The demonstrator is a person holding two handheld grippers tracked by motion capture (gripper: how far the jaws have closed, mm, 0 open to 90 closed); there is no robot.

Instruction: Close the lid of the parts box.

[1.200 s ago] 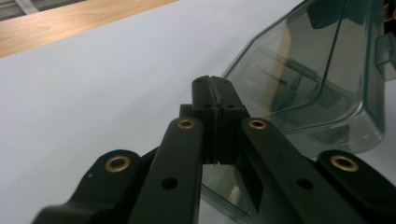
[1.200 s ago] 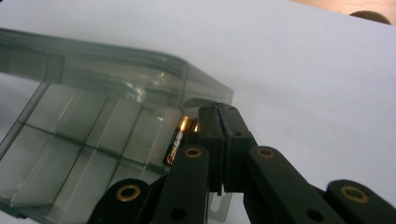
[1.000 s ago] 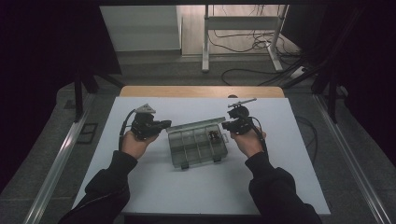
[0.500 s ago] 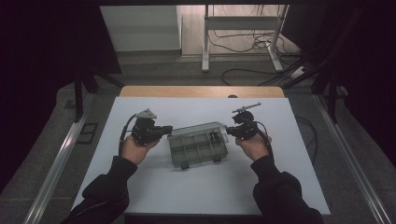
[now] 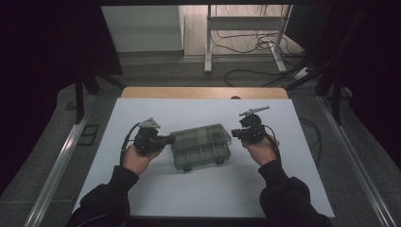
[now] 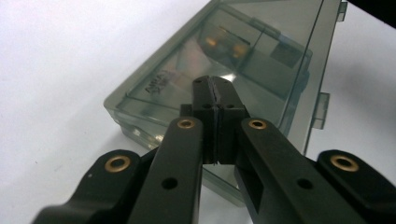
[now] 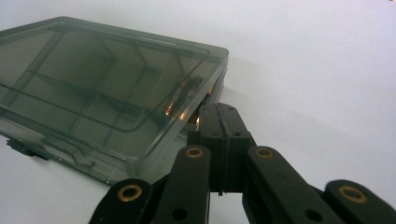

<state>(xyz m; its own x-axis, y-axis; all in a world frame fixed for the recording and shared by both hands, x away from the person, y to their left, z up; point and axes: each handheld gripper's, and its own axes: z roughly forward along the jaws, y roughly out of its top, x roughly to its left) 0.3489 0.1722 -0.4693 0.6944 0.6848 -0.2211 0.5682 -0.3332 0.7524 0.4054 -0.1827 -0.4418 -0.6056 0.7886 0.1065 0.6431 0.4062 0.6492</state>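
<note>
The closed box (image 5: 201, 145) lay mid-table on the white sheet (image 5: 198, 198), flanked by the left gripper (image 5: 166, 139) and right gripper (image 5: 235, 134), jaws pressed together on nothing, tips at its ends, probably to steady or nudge it.

Bright lit table, dark surroundings, sharp pictures.

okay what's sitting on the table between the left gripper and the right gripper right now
In the high view, a smoky clear compartment box lies on the white table between the shut left gripper and the shut right gripper, one at each end.
</note>
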